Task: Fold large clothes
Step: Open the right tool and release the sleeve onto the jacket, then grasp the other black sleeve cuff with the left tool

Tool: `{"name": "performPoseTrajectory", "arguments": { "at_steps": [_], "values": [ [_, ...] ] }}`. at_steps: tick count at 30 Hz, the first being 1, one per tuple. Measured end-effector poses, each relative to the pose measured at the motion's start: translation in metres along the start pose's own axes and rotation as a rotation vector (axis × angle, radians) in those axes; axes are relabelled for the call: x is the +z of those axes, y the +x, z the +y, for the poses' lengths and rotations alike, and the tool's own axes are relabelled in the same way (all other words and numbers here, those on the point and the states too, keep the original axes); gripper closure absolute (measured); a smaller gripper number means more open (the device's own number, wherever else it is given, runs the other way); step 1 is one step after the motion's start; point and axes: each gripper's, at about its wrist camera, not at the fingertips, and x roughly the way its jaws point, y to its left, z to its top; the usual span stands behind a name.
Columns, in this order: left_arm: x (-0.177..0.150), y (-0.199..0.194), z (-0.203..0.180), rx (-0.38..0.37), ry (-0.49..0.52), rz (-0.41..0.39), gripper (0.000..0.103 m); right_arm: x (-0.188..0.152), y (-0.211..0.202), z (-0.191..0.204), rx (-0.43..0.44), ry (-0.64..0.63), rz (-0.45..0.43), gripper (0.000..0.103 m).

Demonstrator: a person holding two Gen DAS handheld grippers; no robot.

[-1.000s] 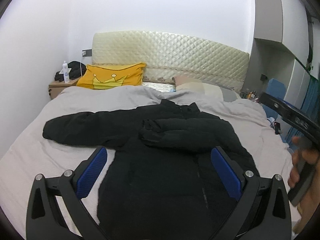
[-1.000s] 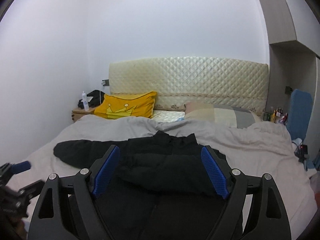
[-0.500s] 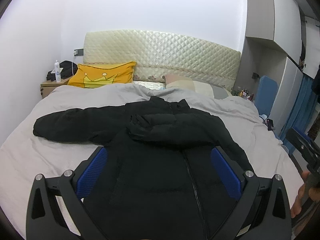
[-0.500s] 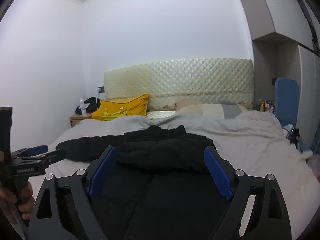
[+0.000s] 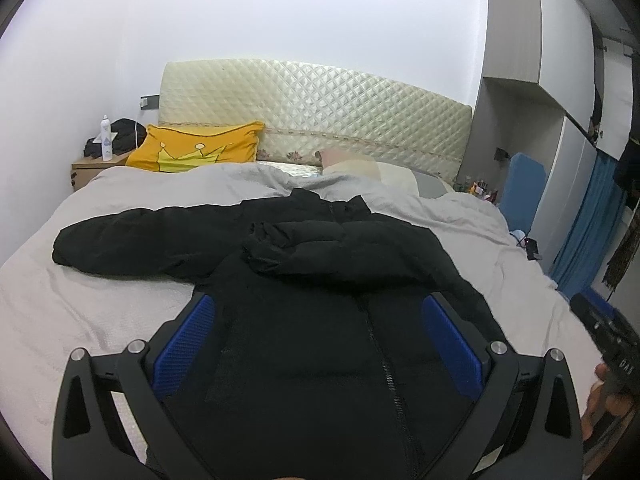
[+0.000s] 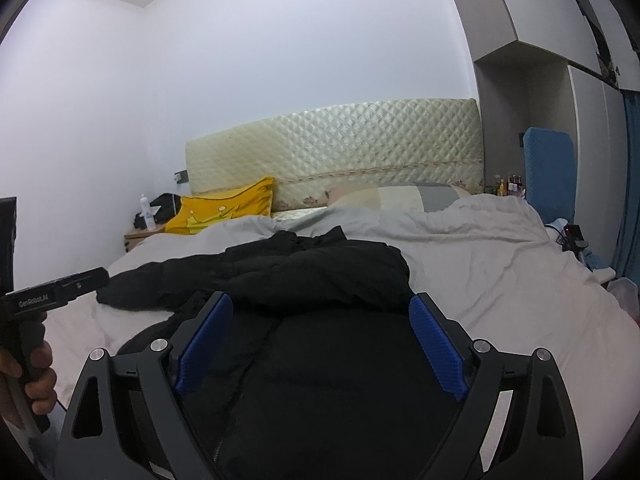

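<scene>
A black puffer jacket lies zip-up on the grey bedsheet. One sleeve stretches out to the left. The other sleeve is folded across the chest. My left gripper hovers open over the jacket's lower body, nothing between its blue pads. My right gripper also stands open above the jacket, toward its right side, with only air between its pads. Each gripper's body shows at the edge of the other view, held by a hand.
A yellow crown pillow and pale pillows lean at the quilted headboard. A nightstand with a bottle stands back left. A blue chair, wardrobe and blue curtain line the right side.
My right gripper has swung to the right and sunk, its jaws a little wider. The left gripper has sunk slightly toward the jacket. The jacket lies as before.
</scene>
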Motion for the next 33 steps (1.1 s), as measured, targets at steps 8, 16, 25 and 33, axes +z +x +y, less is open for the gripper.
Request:
{"name": "performPoseTrajectory", "arguments": {
  "at_steps": [8,16,25,33],
  "values": [
    [0.007,0.021,0.015,0.002,0.001,0.021,0.000,-0.008,0.002,-0.008,-0.031,0.014,-0.016,0.000],
    [0.055,0.039,0.055,0.041,0.028,0.075,0.000,-0.014,0.009,-0.011,-0.031,0.028,-0.014,0.000],
    [0.117,0.047,0.136,0.105,-0.022,0.081,0.000,-0.019,0.012,-0.014,-0.062,0.028,-0.039,0.000],
    [0.120,0.079,0.263,0.178,-0.255,0.164,0.000,-0.026,0.026,-0.021,-0.079,0.075,-0.003,0.000]
  ]
}}
